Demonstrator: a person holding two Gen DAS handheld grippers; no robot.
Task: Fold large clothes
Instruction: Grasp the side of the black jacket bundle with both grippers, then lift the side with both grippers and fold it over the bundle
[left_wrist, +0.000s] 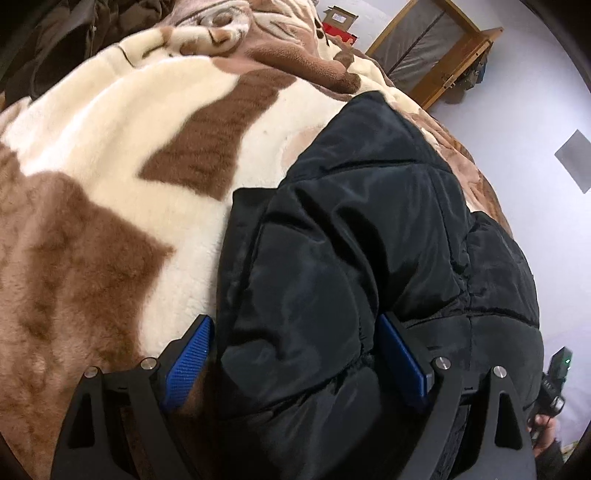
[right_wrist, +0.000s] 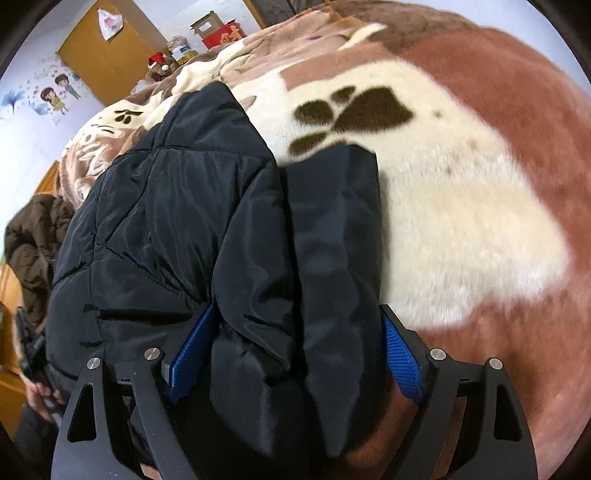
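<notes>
A black padded jacket (left_wrist: 369, 221) lies folded in a long bundle on a brown and cream fleece blanket (left_wrist: 110, 147). My left gripper (left_wrist: 293, 319) straddles the near end of the bundle with its blue pads (left_wrist: 188, 354) spread wide; the left pad stands clear of the cloth. In the right wrist view the same jacket (right_wrist: 166, 221) runs away from me across the blanket (right_wrist: 461, 203). There a folded sleeve or flap lies between the spread blue pads (right_wrist: 402, 358) of my right gripper (right_wrist: 299, 310), which do not squeeze it. Both grippers are open.
A wooden cabinet (left_wrist: 436, 48) and a red box (left_wrist: 338, 31) stand beyond the bed. A wooden door (right_wrist: 107, 55) and a brown coat (right_wrist: 29, 236) are at the left. A hand (right_wrist: 37, 395) shows at the lower left. Dark clothes (left_wrist: 55, 44) lie at the far left.
</notes>
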